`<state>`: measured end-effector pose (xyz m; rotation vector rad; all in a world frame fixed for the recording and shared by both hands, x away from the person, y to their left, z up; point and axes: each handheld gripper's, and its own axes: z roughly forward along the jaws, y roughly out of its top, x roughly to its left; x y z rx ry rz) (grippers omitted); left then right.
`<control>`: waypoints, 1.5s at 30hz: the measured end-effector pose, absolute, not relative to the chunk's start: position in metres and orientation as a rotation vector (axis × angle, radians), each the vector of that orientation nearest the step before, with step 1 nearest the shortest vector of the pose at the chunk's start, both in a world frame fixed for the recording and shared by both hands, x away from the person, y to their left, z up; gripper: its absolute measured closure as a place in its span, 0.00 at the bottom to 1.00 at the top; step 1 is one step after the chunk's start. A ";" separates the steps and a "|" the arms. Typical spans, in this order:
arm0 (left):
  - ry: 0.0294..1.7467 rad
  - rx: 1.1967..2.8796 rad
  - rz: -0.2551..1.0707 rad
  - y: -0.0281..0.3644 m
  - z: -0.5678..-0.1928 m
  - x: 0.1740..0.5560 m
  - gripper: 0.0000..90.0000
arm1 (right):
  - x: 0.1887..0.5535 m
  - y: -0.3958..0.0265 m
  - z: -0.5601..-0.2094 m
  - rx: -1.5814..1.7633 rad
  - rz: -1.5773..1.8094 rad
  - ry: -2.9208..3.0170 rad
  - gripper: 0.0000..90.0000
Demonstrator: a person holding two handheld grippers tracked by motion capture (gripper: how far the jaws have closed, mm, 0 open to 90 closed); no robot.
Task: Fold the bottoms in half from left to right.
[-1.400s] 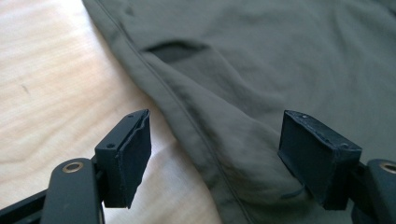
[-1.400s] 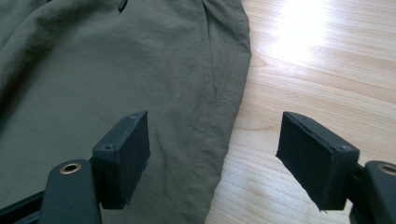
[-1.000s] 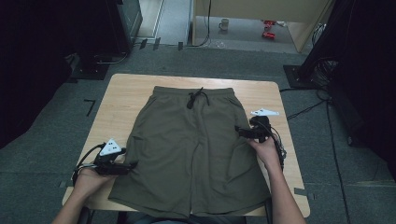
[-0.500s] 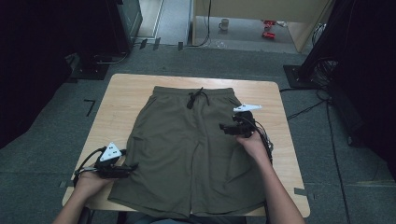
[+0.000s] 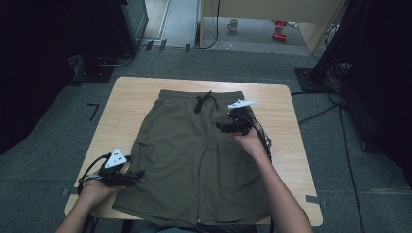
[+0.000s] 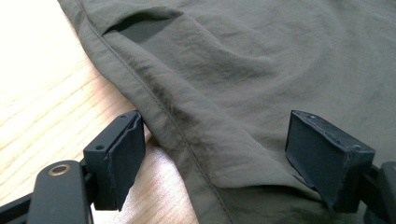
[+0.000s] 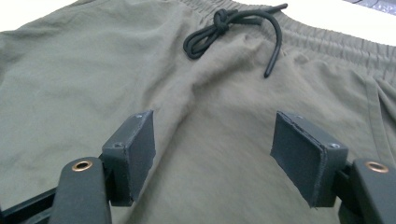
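Right now both grippers gape, nothing pinched: left gripper (image 5: 137, 174) has opened a bit, astride the shorts (image 5: 194, 160) side seam; right gripper (image 5: 219, 127) has narrowed slightly w/ nothing between, above waist fabric near drawstring (image 7: 233, 28). Shorts flat on table (image 5: 131, 97). Bite seam fully before lifting.

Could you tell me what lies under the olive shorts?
The olive shorts lie flat on the wooden table, bare around their edges. Whatever else might sit beneath the fabric is covered.

Black two-jaw grippers (image 5: 222, 127), brass eyelets, grey three-cornered plates, trailing cables.
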<state>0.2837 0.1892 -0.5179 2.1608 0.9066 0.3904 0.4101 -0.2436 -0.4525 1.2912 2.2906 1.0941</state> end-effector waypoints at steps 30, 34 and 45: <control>0.894 2.166 0.365 0.187 -0.514 0.281 0.50 | 0.450 -0.185 -0.457 1.281 1.120 2.361 0.40; 0.897 2.165 0.359 0.187 -0.513 0.281 0.50 | 0.455 -0.176 -0.457 1.278 1.121 2.368 0.40; 0.899 2.164 0.351 0.187 -0.513 0.281 0.50 | 0.468 -0.148 -0.467 1.257 1.125 2.387 0.43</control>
